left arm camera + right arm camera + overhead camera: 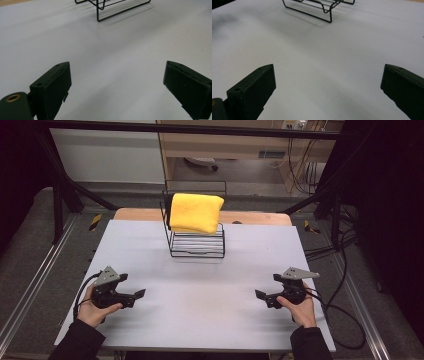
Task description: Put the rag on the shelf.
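1. In the high view, nearest the camera, the person's hands are resting the left tongs [136, 296] and right tongs [262, 296] on the white counter [200, 290], both with jaws apart and gripping nothing. Far across the counter, a folded yellow cloth [196, 212] is sitting on top of a black wire rack [197, 245], draping over its upper edge.
2. In the left gripper view, the jaws are standing wide apart over bare counter, with the rack's foot [120, 10] far ahead.
3. In the right gripper view, the jaws are likewise gaping.

The cloth is looking soft, light and floppy; pinching a folded edge would probably work best, since the light rack may be shifting.
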Demonstrator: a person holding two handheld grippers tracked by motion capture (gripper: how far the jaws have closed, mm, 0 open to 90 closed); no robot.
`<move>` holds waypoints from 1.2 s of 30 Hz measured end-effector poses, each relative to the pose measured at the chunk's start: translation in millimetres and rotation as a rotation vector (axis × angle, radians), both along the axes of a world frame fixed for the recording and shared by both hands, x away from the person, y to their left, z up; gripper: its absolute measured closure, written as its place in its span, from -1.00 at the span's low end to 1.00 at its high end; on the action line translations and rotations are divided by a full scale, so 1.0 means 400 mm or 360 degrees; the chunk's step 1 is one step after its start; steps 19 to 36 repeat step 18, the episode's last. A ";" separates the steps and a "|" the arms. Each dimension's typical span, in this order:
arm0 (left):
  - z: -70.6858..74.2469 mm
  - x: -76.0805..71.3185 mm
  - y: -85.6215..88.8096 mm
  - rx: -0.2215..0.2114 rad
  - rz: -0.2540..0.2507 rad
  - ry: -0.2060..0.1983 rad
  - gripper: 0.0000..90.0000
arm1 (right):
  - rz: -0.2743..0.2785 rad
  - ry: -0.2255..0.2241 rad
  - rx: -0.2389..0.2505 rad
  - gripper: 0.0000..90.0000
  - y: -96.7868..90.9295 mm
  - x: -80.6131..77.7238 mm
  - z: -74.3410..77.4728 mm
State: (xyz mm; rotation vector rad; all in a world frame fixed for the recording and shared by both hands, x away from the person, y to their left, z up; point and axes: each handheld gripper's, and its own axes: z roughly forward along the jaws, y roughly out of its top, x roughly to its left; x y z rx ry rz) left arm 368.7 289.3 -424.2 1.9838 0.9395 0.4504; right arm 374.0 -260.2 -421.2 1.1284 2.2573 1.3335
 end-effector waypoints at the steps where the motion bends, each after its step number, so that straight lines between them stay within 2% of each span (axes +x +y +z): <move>1: -0.003 -0.001 0.001 0.0010 -0.0010 -0.0001 -0.82 | -0.0005 0.0001 -0.0010 -0.98 -0.005 -0.005 -0.006; 5: -0.016 -0.007 0.003 0.0027 -0.0015 0.0009 -0.82 | -0.0017 0.0028 -0.0037 -0.98 -0.028 -0.021 -0.026; 7: -0.021 -0.010 0.003 0.0029 -0.0021 0.0015 -0.82 | -0.0022 0.0047 -0.0015 -0.98 -0.039 -0.030 -0.037; 11: -0.028 -0.016 0.007 0.0032 -0.0025 0.0019 -0.82 | -0.0032 0.0064 -0.0020 -0.98 -0.051 -0.039 -0.049; 16: -0.035 -0.021 0.007 0.0062 -0.0014 0.0016 -0.82 | -0.0035 0.0073 -0.0016 -0.98 -0.048 -0.043 -0.051; 36: -0.035 -0.021 0.007 0.0058 -0.0019 0.0017 -0.82 | -0.0030 0.0063 -0.0023 -0.98 -0.047 -0.042 -0.053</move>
